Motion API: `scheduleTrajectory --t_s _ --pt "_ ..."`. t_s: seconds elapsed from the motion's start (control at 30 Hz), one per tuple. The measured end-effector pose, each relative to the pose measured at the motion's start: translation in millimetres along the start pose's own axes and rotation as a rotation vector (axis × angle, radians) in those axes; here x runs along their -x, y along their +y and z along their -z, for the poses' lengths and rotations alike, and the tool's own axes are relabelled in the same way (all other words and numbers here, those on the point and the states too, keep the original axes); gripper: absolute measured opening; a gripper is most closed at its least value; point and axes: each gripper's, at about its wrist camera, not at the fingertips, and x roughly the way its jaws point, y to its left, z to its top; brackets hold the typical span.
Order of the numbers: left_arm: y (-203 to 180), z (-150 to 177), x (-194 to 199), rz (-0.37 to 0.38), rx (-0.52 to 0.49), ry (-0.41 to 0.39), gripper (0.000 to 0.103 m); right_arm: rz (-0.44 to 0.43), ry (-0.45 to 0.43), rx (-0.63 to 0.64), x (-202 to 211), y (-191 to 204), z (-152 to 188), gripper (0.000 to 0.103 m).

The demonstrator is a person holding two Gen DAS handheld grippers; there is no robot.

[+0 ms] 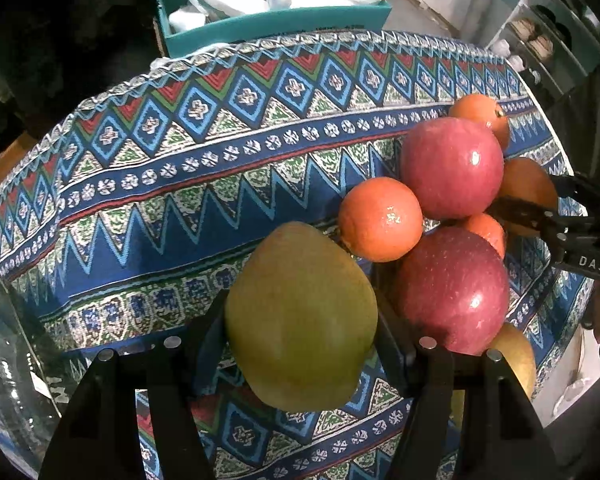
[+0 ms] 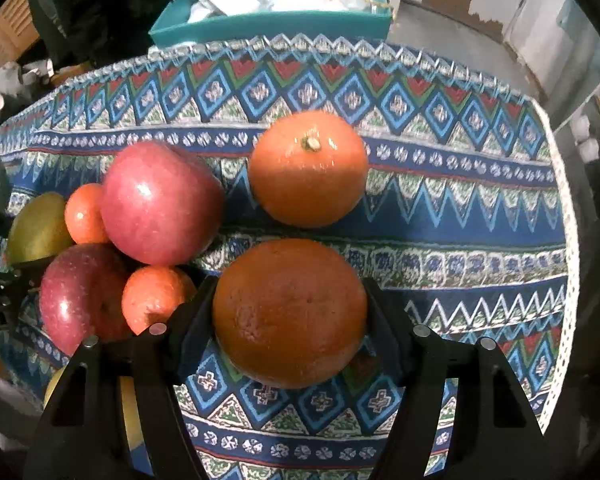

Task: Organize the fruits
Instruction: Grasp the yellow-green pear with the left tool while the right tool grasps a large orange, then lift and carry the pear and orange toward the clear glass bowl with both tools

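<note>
Left tongs (image 1: 300,320) clamped on mango (image 1: 300,316), right tongs (image 2: 288,312) clamped on orange (image 2: 290,312), beside fruit pile (image 1: 452,172); sorting under way; next likely carry each to own group.

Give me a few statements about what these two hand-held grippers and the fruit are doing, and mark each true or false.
1. The left hand-held gripper grips a yellow-green pear. True.
2. The right hand-held gripper is empty. False: its fingers close on a large orange.
3. Two red apples sit in the fruit pile. True.
4. The patterned tablecloth is plain white. False: it is blue with red, green and white patterns.
5. A teal box stands beyond the table's far edge. True.
</note>
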Motion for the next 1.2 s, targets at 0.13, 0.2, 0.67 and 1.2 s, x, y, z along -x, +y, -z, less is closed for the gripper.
scheduleTrajectory --t_s 0.13,0.2,0.67,1.2 --pt "6.5 -1.1 17.9 0.000 0.006 -0.037 0.068 0.008 -0.041 0.007 15.4 2.5 -5.7 0.070" --pt "8.7 -0.5 27.2 -0.012 0.005 -0.058 0.068 0.007 -0.059 0.005 22.3 4.1 -7.8 0.070" --pt "16.4 11.7 97.5 -0.028 0.025 -0.208 0.068 -0.035 -0.222 0.038 95.7 32.2 -9.1 0.070" --pt "19.1 32.8 173.2 -0.009 0.027 -0.348 0.068 -0.107 -0.370 0.104 167.3 71.3 -7.6 0.070"
